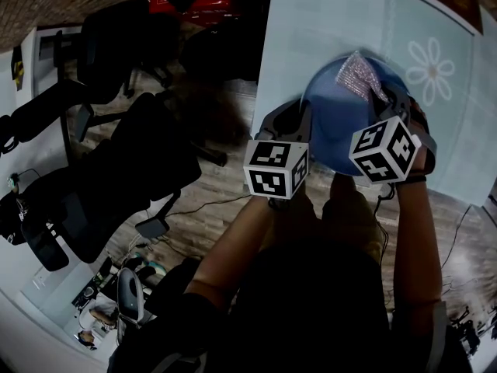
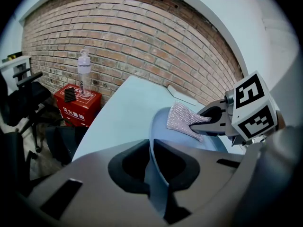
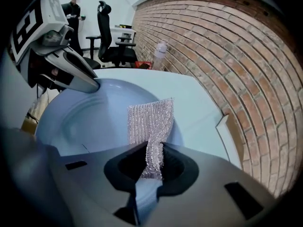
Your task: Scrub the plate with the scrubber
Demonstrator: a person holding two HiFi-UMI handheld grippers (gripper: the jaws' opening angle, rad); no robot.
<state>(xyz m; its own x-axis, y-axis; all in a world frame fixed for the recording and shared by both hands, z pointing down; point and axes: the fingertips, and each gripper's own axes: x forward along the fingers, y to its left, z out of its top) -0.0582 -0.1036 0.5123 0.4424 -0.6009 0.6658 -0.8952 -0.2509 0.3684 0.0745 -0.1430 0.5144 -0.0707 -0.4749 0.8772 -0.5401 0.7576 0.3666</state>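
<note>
Both tools are on the job here: the left gripper [image 2: 154, 170] has its jaws clamped on the near rim of the blue plate [image 1: 335, 130], holding it tipped up off the pale blue table [image 1: 326, 22], and the right gripper [image 3: 151, 167] is pinching one end of the silvery mesh scrubber [image 3: 150, 119], jaws squeezed tight on the folded cloth. So pick-up and set-up are done, plate steadied and scrubber in hand, and by my reading this is the scrubbing stroke itself, somewhere mid-task. How much of the surface has been covered I can't say, since the plate shows no dirt, foam or streaks to go by. The free end of the scrubber fans out ahead of the right gripper's jaws and lies over the far part of the plate's face, close to the far rim, and it looks to be touching the surface there. The left gripper's hold is on the opposite, near edge, well apart from the scrubber. What's left, as I judge it: working across the middle and near side, then setting plate and scrubber down
</note>
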